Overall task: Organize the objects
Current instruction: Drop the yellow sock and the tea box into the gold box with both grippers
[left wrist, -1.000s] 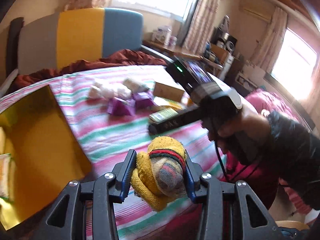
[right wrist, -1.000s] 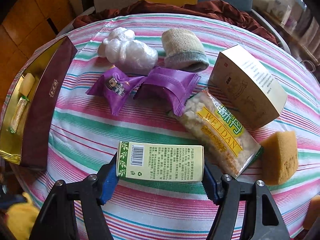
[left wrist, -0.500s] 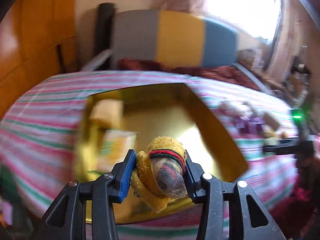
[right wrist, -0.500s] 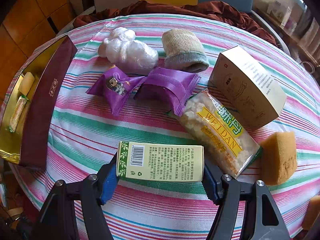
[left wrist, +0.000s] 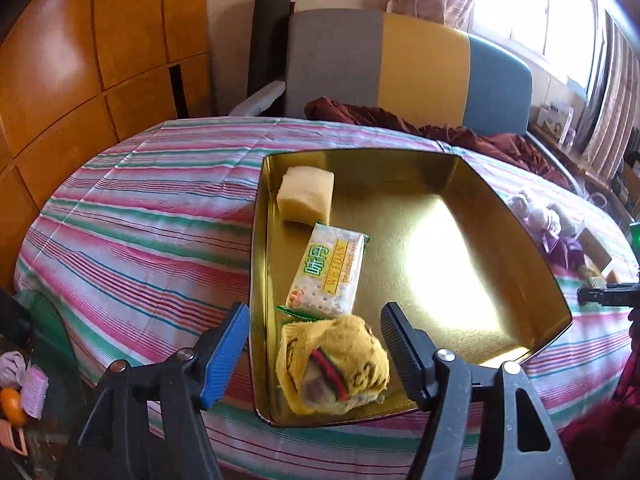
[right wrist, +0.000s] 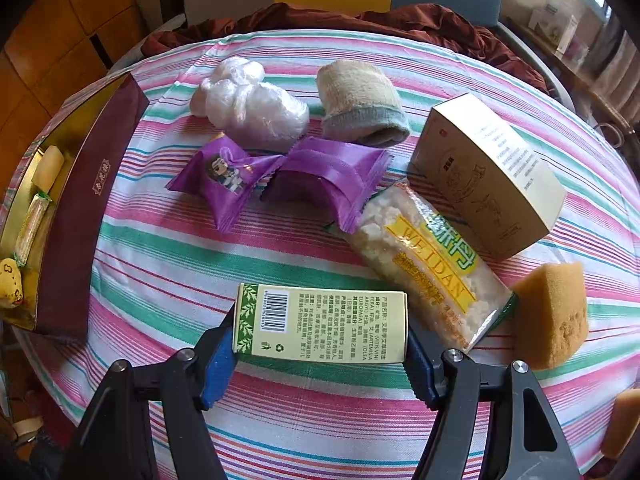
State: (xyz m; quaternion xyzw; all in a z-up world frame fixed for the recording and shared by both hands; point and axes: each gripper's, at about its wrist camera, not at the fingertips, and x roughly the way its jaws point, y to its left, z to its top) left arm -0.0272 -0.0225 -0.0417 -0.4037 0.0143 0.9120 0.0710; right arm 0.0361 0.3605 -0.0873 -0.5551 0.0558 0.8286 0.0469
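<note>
A rolled yellow sock (left wrist: pixel 334 364) with a red and green band lies in the near left corner of the gold box (left wrist: pixel 420 248). It also shows at the left edge of the right wrist view as the yellow sock (right wrist: pixel 10 282). My left gripper (left wrist: pixel 316 312) hangs just above it, jaws opening, pads clear of the sock on both sides. A cracker packet (left wrist: pixel 332 272) and a pale sponge (left wrist: pixel 306 196) lie in the box too. My right gripper (right wrist: pixel 320 332) is shut on the ends of a small cream and green carton (right wrist: pixel 324 322), low over the striped cloth.
On the cloth beyond the carton lie a white plastic bundle (right wrist: pixel 248 100), a rolled beige sock (right wrist: pixel 360 108), two purple packets (right wrist: pixel 224 176), a cracker packet (right wrist: pixel 424 264), a tan carton (right wrist: pixel 488 176) and an orange sponge (right wrist: pixel 552 312). The box's maroon wall (right wrist: pixel 92 204) stands at left.
My left gripper swung left from the table's middle to over the gold box, opened, and the yellow sock dropped out of it into the box. The right gripper kept still.
</note>
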